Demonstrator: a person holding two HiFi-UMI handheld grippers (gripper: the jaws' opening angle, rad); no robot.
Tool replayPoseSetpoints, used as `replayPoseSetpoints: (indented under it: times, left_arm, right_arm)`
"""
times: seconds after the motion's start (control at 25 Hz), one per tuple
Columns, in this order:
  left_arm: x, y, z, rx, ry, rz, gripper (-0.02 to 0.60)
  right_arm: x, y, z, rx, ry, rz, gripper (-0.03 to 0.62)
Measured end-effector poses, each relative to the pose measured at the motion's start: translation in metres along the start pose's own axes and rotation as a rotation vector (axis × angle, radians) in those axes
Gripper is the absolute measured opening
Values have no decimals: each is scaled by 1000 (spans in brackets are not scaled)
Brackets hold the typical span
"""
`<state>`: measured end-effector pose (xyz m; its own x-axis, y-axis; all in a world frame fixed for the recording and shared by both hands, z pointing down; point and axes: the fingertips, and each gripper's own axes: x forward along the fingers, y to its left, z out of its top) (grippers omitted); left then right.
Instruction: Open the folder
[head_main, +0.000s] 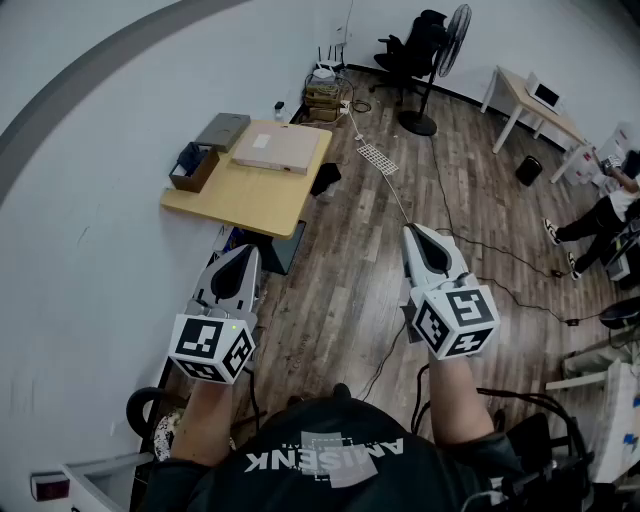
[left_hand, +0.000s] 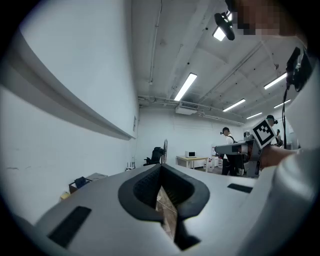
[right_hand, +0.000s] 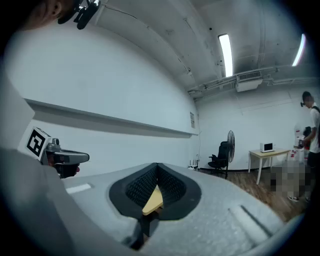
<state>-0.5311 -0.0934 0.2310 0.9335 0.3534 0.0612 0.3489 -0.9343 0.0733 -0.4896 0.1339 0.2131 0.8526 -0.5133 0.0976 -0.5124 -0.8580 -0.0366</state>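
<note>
The folder (head_main: 276, 148) is a flat tan rectangle lying closed on a yellow wooden table (head_main: 250, 195) against the wall, far ahead at the left. My left gripper (head_main: 247, 252) and right gripper (head_main: 412, 232) are held side by side over the wood floor, well short of the table, both pointing forward. In the left gripper view the jaws (left_hand: 161, 172) are shut with nothing in them. The right gripper (right_hand: 157, 169) is shut too, and a strip of the yellow table (right_hand: 154, 199) shows through the hollow between its pads.
A grey case (head_main: 223, 131) and a cardboard box (head_main: 193, 165) with a dark item share the table. Beyond stand a fan (head_main: 440, 60), an office chair (head_main: 410, 50) and a white desk (head_main: 530, 105). Cables cross the floor. A person (head_main: 600, 215) stands at the right.
</note>
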Motion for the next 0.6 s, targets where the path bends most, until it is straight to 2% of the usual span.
replayPoseSetpoints:
  times: [0.16, 0.36, 0.6]
  left_arm:
    - [-1, 13, 0, -47, 0, 36, 0]
    - [-6, 21, -4, -15, 18, 97, 0]
    - [-7, 22, -7, 8, 35, 105, 0]
  right_arm:
    - [2, 0, 1, -6, -3, -6, 5]
    - [-1, -1, 0, -8, -2, -6, 5]
    - [-4, 2, 2, 11, -28, -6, 5]
